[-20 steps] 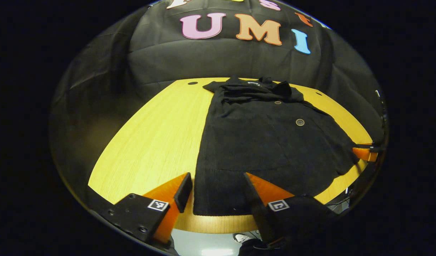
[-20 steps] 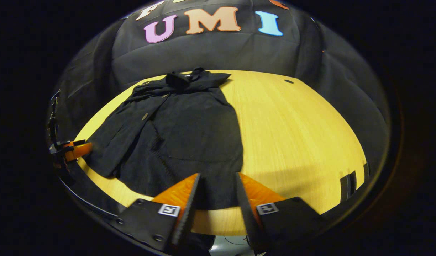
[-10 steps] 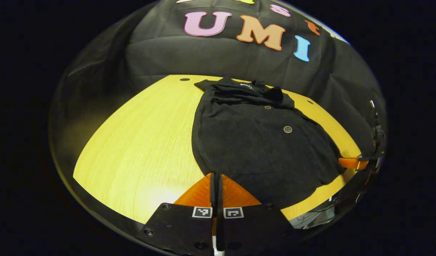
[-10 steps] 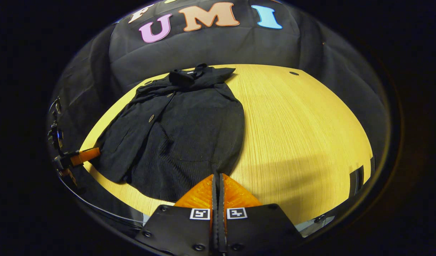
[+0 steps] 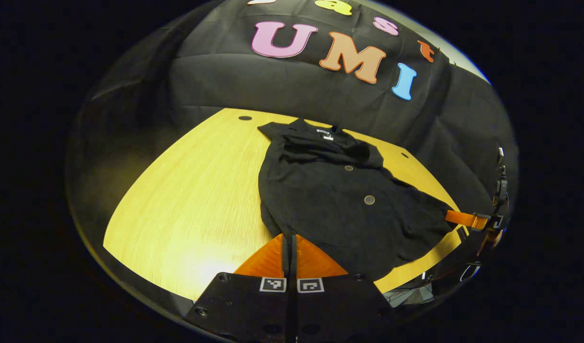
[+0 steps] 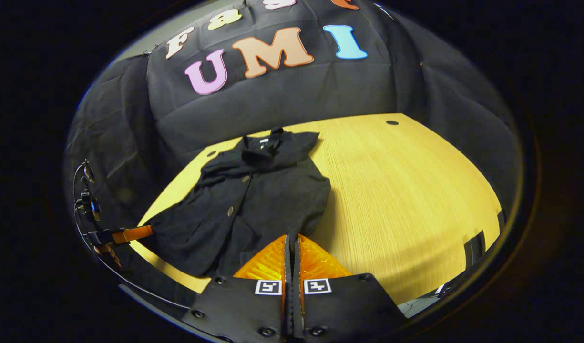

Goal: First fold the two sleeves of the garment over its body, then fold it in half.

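Wood-grain yellow worktop carries a black buttoned garment, collar toward the far cloth wall, sleeves apparently already folded over its body. Left gripper has its jaws closed together on the near hem corner; right gripper likewise has its jaws closed on the hem's other corner, and each also appears at the edge of the other's view. The halving fold seems to be starting: it would go best with both corners lifted level, carried toward the collar together, edges aligned. No containers are visible.
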